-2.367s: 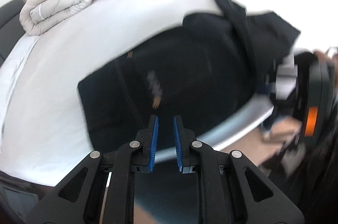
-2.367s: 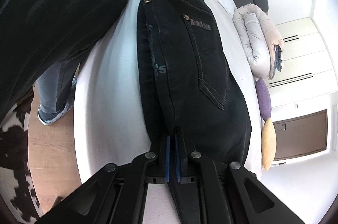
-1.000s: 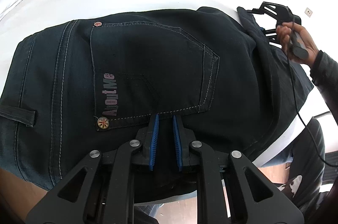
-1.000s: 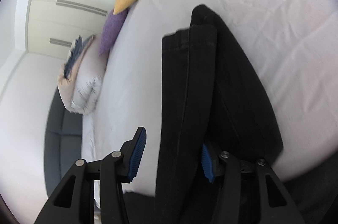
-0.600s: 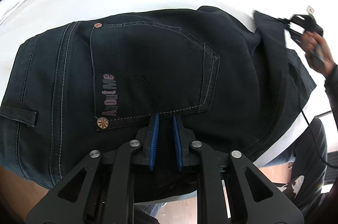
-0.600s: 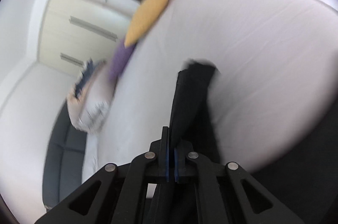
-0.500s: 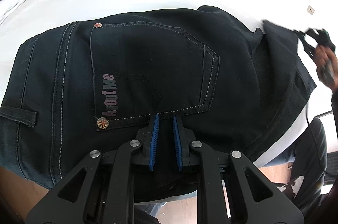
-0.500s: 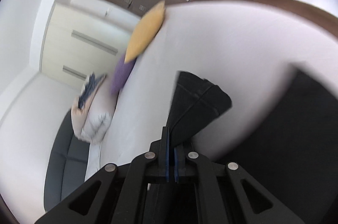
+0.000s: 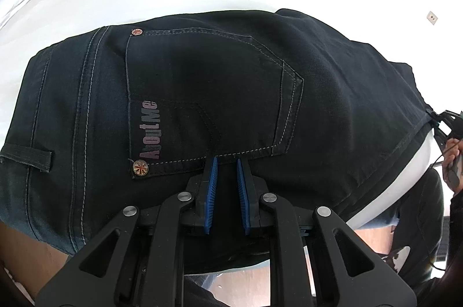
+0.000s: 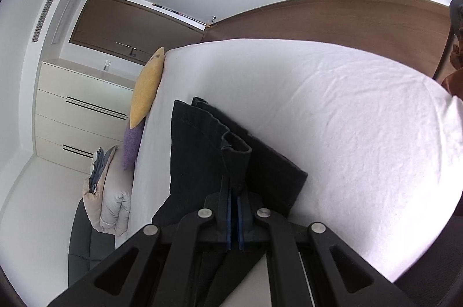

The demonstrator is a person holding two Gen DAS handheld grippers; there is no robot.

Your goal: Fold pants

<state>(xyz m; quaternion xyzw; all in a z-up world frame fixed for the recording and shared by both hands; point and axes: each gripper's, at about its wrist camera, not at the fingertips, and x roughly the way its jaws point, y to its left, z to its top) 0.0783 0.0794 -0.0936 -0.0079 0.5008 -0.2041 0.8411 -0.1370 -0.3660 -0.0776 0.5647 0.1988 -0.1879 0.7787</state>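
Black jeans [image 9: 202, 93] lie flat on the white bed, back pocket up, with the words "About Me" on the pocket. My left gripper [image 9: 225, 162] rests on the cloth just below the pocket, its blue pads a small gap apart with nothing between them. My right gripper [image 10: 233, 195] is shut on the hem end of the jeans' legs [image 10: 202, 145] and holds it lifted off the bed. It shows small at the far right of the left wrist view [image 9: 442, 121], gripping the legs' edge.
White bed sheet [image 10: 347, 119] spreads around the jeans. A yellow pillow [image 10: 146, 87], a purple pillow [image 10: 132, 145] and a rolled duvet [image 10: 107, 197] lie along the far side. A wooden floor [image 10: 332, 17] and a cream dresser [image 10: 81, 110] are beyond the bed.
My right gripper closed on the leg hems and pulled them away to the right. The left gripper stayed on the seat of the jeans.
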